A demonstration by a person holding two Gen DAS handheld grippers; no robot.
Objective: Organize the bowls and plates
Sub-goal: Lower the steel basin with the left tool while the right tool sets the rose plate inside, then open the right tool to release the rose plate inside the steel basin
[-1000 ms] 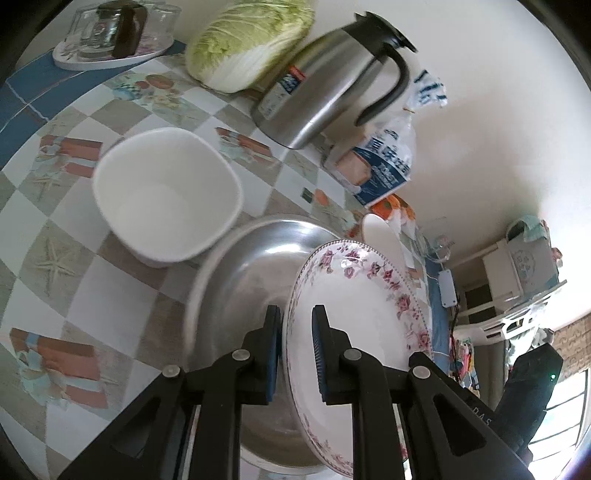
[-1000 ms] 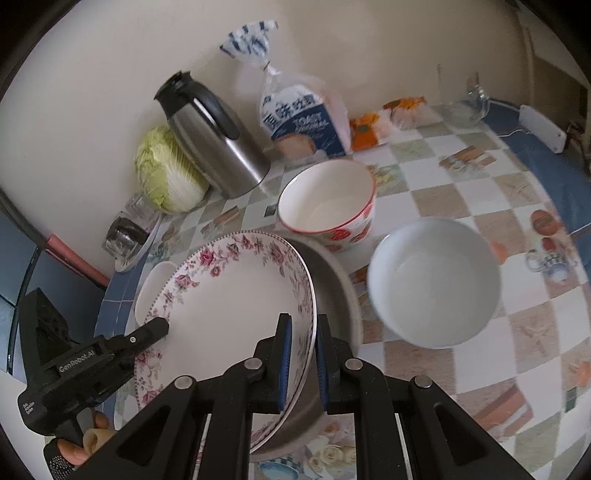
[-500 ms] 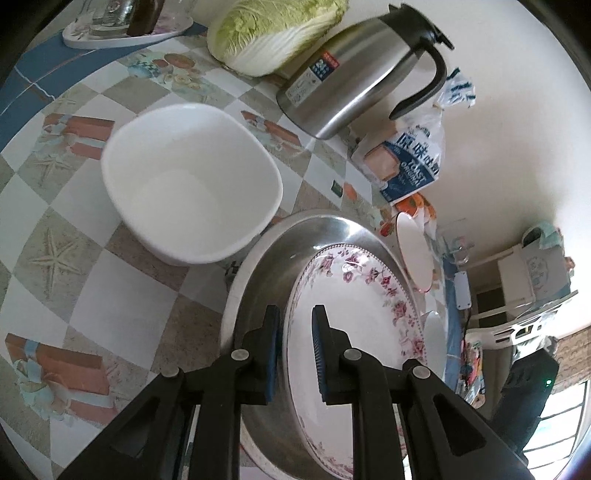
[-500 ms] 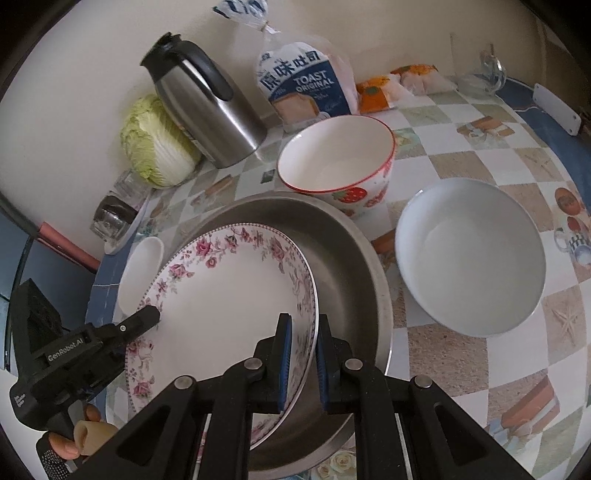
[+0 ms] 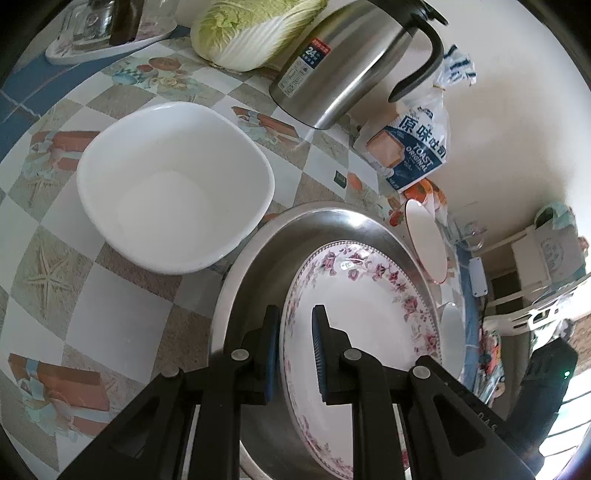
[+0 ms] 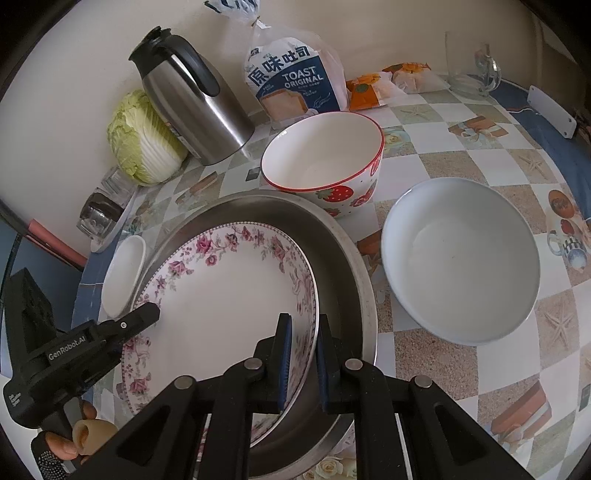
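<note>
A white plate with a pink floral rim [image 6: 221, 295] lies tilted inside a wide steel basin [image 6: 343, 266]. My right gripper [image 6: 303, 325] is shut on its right rim. My left gripper [image 5: 293, 332] is shut on the opposite rim of the same plate [image 5: 362, 332], and it shows in the right wrist view as a black finger [image 6: 147, 314] on the plate's left edge. The basin [image 5: 258, 288] surrounds the plate. A strawberry bowl [image 6: 321, 158] stands just behind the basin, a round white bowl [image 6: 461, 266] to its right, and a squarish white bowl [image 5: 173, 184] to its left.
Along the wall stand a steel kettle [image 6: 192, 99], a cabbage [image 6: 144, 144], a toast bag [image 6: 291, 81], snack packets [image 6: 369, 88] and a glass mug [image 6: 472, 70]. A tray with glasses [image 5: 107, 33] sits at the far left. A hand [image 6: 66, 443] holds the left gripper.
Both grippers have come down with the plate, which has sunk from above the basin's rim into the basin. Bowls and kettle look closer; neither grip has changed.
</note>
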